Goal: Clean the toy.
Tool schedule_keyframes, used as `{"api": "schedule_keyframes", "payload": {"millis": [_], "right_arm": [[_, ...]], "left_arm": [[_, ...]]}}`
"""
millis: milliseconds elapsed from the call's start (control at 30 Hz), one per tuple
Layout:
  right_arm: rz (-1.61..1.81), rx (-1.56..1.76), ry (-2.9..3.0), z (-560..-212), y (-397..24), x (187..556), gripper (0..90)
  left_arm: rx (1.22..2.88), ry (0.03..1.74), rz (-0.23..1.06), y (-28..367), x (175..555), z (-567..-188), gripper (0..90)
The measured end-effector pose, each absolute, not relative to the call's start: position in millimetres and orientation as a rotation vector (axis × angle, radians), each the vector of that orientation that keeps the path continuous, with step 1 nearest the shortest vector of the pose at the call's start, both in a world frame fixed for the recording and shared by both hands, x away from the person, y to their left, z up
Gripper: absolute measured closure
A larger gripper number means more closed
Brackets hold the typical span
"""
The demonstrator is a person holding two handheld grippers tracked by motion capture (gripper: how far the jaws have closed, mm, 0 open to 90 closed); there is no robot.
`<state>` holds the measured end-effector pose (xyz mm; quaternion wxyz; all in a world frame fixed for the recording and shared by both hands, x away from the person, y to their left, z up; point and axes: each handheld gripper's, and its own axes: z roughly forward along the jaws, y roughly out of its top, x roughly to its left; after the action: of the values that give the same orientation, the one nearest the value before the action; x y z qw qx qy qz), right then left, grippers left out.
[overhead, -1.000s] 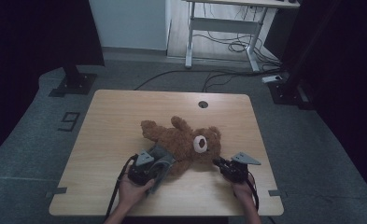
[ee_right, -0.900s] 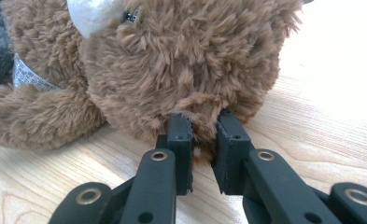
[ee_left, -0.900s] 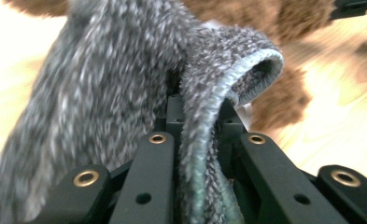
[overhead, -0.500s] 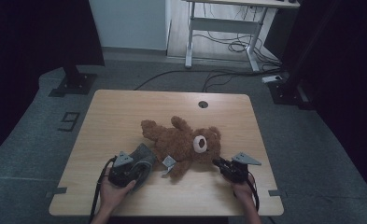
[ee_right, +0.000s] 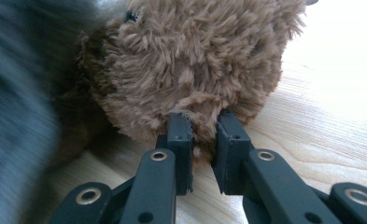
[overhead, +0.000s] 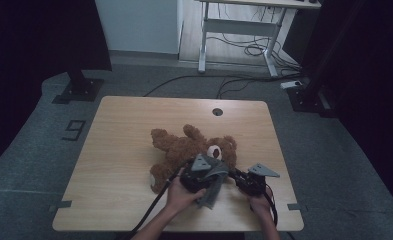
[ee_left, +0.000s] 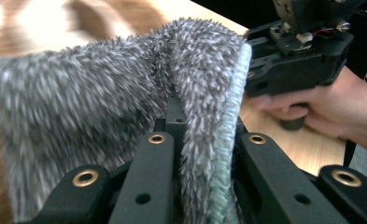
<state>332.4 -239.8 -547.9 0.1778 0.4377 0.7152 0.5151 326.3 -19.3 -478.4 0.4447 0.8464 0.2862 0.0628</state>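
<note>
A brown teddy bear (overhead: 184,147) lies on its back in the middle of the wooden table (overhead: 124,130), head toward the right. My left gripper (overhead: 207,171) hovers over the bear's head, shut on a grey fuzzy cloth (overhead: 211,192) that hangs below it. In the left gripper view the jaws (ee_left: 204,121) pinch the cloth (ee_left: 102,93) along its teal stitched edge. My right gripper (overhead: 234,174) rests low on the table beside the bear's head. Its jaws (ee_right: 203,135) are shut on a tuft of the bear's (ee_right: 195,60) brown fur.
A round cable hole (overhead: 217,111) sits near the table's far edge. Black stands (overhead: 79,87) and a white desk frame (overhead: 234,30) with cables stand on the floor beyond. The table's left half is bare wood.
My left gripper swung left with the grey cloth, then swept right and now hangs over the bear's head. The right gripper kept still on the bear.
</note>
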Motion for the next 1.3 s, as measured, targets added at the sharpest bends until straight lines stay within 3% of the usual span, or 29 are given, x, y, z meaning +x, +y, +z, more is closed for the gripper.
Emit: {"api": "schedule_keyframes", "payload": {"millis": [167, 633, 1300], "right_arm": [[1.457, 1.237, 2.023, -548.1, -240.0, 332.4, 78.0], [1.467, 1.182, 2.040, -547.6, -242.2, 333.2, 78.9], [1.473, 1.190, 2.051, -548.0, -244.3, 333.3, 79.8]], "left_arm": [[2.126, 0.760, 0.133, -40.8, 338.1, -495.6, 80.0], [2.085, 0.839, 0.140, 0.7, 337.6, -496.8, 80.2], [1.982, 1.002, 0.245, 117.0, 318.2, -501.9, 80.3]]}}
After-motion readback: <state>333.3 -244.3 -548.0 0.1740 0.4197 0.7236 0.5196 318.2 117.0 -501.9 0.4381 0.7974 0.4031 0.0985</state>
